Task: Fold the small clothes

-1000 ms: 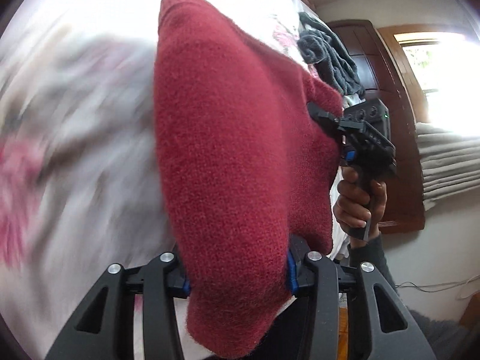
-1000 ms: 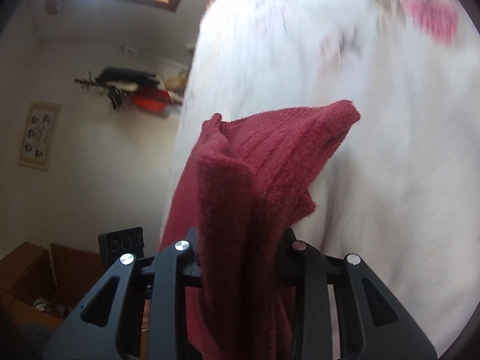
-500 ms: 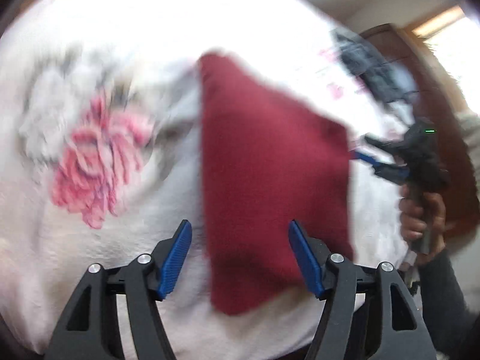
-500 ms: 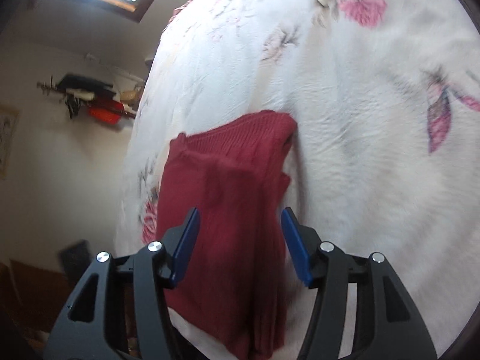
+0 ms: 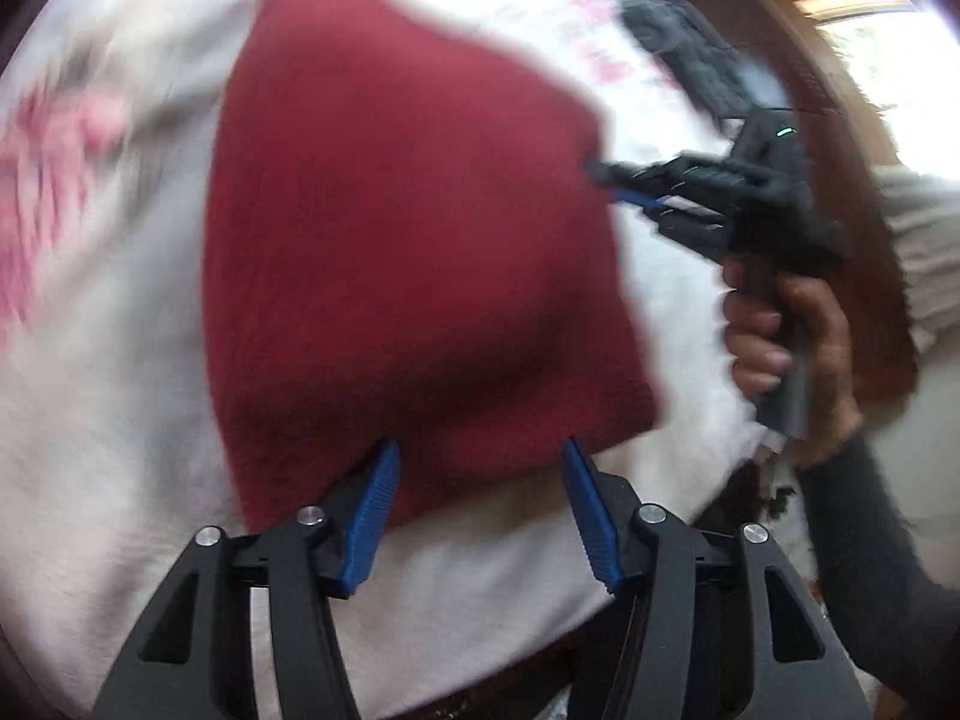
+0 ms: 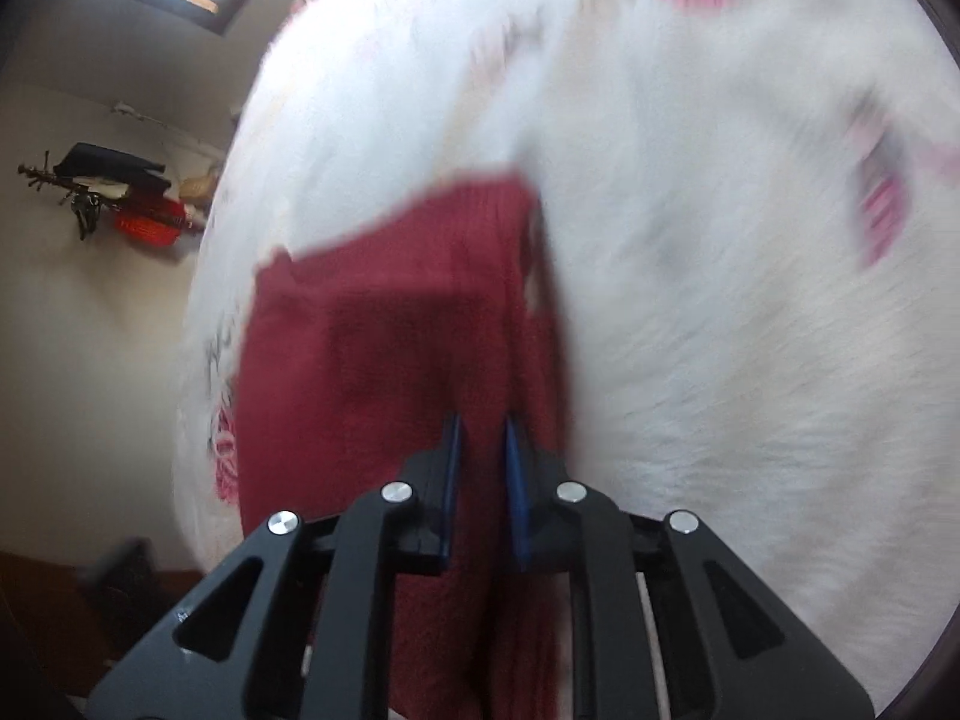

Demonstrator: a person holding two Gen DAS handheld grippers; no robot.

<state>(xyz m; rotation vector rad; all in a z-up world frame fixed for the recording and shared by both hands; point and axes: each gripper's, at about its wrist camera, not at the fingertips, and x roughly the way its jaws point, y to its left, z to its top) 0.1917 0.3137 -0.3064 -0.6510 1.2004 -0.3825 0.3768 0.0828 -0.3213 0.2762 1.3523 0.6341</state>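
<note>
Red knit sweater (image 5: 408,264) | folded flat on bed (image 5: 120,420) | soft, limp, light; grip edges | left claw (image 5: 477,480) apart | right claw (image 6: 483,456) nearly together, grip unclear

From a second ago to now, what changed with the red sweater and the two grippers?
The red sweater, held up by both grippers, was laid on the bed and released. The right gripper has since narrowed its jaws at the sweater's edge; the left gripper stays open. The grey garment hasn't moved.
</note>
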